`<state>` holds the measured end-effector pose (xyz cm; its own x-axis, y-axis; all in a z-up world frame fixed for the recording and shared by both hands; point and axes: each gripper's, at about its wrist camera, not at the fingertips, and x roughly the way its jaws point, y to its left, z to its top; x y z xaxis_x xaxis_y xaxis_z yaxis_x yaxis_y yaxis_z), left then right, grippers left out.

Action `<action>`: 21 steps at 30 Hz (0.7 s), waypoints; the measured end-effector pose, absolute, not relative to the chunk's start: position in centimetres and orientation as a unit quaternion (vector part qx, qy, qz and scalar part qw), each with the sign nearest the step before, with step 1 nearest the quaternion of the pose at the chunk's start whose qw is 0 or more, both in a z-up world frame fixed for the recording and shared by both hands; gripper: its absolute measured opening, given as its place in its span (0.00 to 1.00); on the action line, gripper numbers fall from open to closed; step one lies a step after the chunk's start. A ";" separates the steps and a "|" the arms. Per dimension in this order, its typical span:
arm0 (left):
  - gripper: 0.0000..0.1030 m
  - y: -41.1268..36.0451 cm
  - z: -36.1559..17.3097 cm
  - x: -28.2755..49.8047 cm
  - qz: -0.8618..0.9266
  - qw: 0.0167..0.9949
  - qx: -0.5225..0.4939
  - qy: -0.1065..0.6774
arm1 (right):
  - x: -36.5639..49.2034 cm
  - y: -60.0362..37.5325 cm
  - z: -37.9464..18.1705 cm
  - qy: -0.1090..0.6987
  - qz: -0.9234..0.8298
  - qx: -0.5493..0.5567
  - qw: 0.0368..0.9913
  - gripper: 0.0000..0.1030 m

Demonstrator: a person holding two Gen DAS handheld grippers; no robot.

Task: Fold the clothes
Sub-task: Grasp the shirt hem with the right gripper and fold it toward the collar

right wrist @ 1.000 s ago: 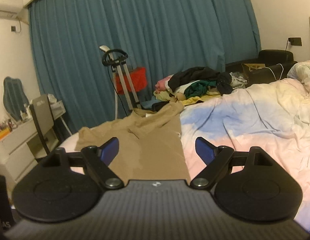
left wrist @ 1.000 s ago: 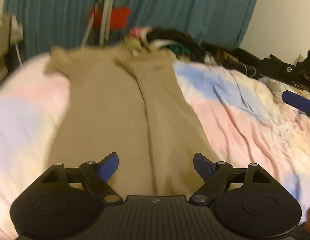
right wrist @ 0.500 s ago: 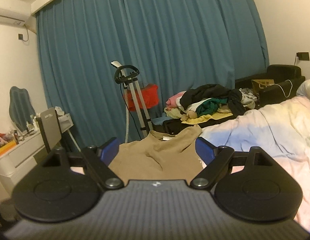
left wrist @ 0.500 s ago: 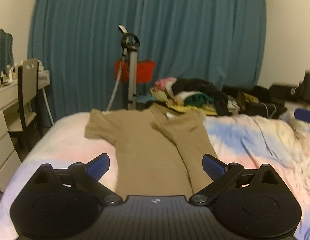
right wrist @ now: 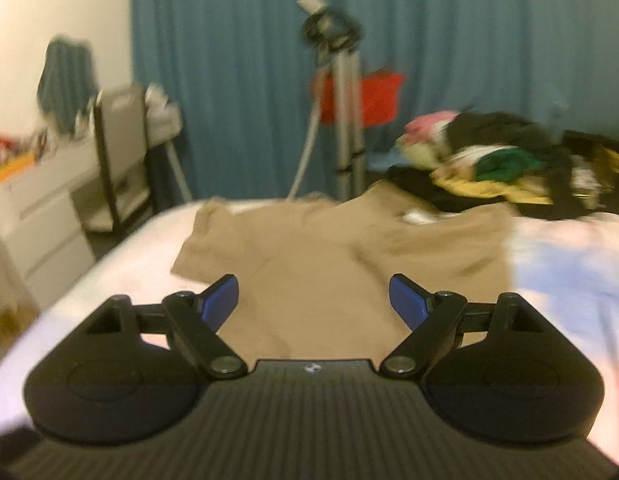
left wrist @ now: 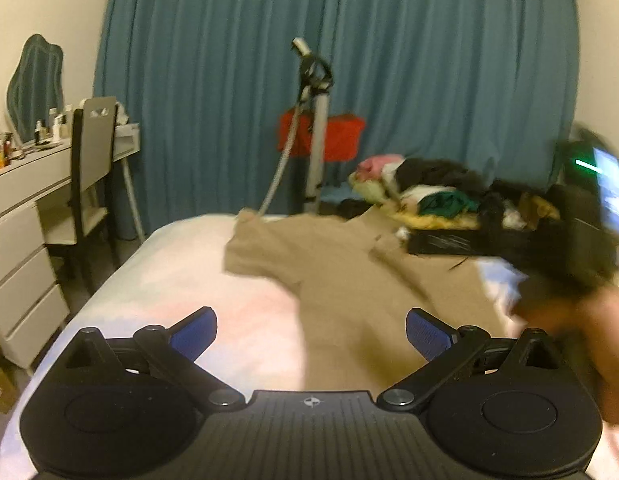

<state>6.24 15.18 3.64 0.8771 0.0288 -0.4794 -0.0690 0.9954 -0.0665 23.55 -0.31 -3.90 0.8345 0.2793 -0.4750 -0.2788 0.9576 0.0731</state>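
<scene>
Left tongs (left wrist: pixel 311 330) just spread wide, empty, pulled back off the tan t-shirt (left wrist: pixel 349 280). Right tongs (right wrist: pixel 314 298) spread, empty too. Shirt lies on the bed (left wrist: pixel 181 264), one side folded in, left sleeve (left wrist: pixel 253 254) still out; that fold comes next.

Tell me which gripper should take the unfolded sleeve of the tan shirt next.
Left, probably. The spread sleeve lies on the left side of the tan shirt, nearer the open left gripper; the open right gripper faces the shirt's middle.
</scene>
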 end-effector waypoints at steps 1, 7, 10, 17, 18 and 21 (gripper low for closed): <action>0.99 15.7 3.0 6.8 0.031 0.966 -0.047 0.251 | 25.4 1.3 -4.9 0.256 0.158 -0.009 0.954 0.81; 0.97 19.0 -0.4 11.3 0.061 0.958 -0.119 0.252 | 32.5 10.7 -10.8 0.267 0.279 -0.066 0.920 0.81; 0.96 20.7 -2.3 13.6 0.107 0.948 -0.145 0.261 | 35.3 14.4 -13.4 0.272 0.283 -0.088 0.916 0.81; 0.96 25.4 -5.3 15.0 0.163 0.911 -0.264 0.272 | 39.6 17.8 -15.6 0.242 0.302 -0.124 0.914 0.82; 0.96 25.5 -5.5 15.2 0.165 0.908 -0.268 0.277 | 39.8 18.2 -15.6 0.237 0.305 -0.136 0.912 0.76; 0.96 25.3 -5.6 15.3 0.159 0.911 -0.259 0.280 | 40.4 18.7 -14.9 0.236 0.298 -0.152 0.912 0.20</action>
<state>15.32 25.30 -5.64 0.7933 0.1441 -0.5915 -0.4340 0.8153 -0.3835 40.45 18.72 -14.90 0.7107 0.4725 -0.5211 -0.6161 0.7756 -0.1370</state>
